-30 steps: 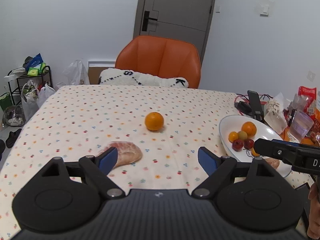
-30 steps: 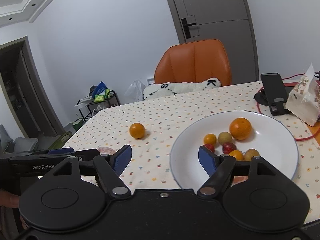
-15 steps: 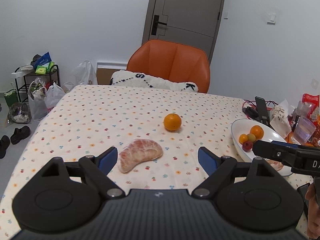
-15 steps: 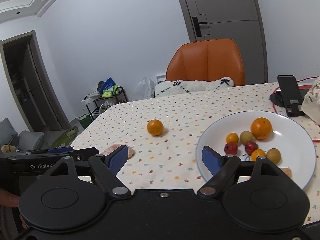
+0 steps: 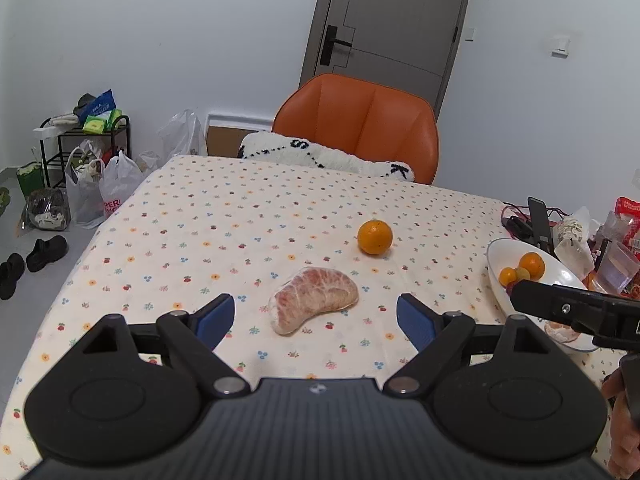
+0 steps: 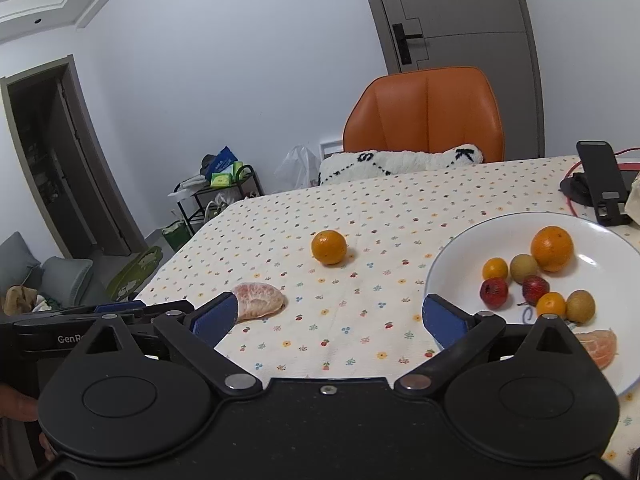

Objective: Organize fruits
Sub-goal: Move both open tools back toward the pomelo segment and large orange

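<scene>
a peeled pomelo segment [image 5: 313,299] lies on a floral-print tablecloth [image 5: 224,216], its curved long axis running from near-left to far-right in the left wrist view, the blunter end nearer the camera. it sits in line with the gap of the left gripper [image 5: 316,316], whose blue-padded jaws stand wide apart and hold nothing. beyond the segment, a whole orange [image 5: 375,237] rests alone on the cloth, apart from it. to the right, a white plate [image 6: 460,256] carries a larger orange, small orange, red and tan-green fruits, and a citrus wedge at its near edge. the right gripper [image 6: 330,316] hovers beside the plate's left rim, jaws also spread wide and empty. an orange chair [image 5: 358,124] with a fluffy white cushion faces the table's far side, before a grey door [image 5: 392,20] and pale walls. bags and a black rack crowd the floor at left.
</scene>
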### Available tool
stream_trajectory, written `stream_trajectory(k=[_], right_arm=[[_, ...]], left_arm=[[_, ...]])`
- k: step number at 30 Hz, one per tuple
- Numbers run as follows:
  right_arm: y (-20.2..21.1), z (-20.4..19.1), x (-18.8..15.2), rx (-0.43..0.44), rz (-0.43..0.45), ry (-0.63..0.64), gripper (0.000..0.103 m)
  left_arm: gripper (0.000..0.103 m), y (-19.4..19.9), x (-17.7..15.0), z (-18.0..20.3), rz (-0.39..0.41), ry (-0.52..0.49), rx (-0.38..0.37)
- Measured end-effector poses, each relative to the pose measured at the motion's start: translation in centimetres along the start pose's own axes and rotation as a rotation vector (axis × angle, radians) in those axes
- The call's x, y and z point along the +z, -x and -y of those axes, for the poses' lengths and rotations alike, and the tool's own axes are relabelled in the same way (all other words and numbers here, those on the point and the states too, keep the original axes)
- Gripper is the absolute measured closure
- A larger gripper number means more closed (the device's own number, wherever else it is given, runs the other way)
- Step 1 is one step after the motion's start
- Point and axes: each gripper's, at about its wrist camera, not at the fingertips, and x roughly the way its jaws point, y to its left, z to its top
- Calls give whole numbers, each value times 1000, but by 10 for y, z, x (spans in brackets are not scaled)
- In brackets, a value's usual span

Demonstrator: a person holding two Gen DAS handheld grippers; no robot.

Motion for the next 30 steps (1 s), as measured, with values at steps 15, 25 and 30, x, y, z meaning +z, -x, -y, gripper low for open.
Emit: stream_trajectory(k=[15, 25, 30], right_arm=[[-28, -7, 0, 12, -47, 12, 3], [-45, -7, 7, 19, -62, 17, 5], [-52, -6, 12, 25, -65, 16, 5]], left_arm=[[16, -34, -6, -9, -72, -36, 24], [19, -57, 2, -6, -92, -66, 36], [20, -70, 5, -2, -111, -92, 55]])
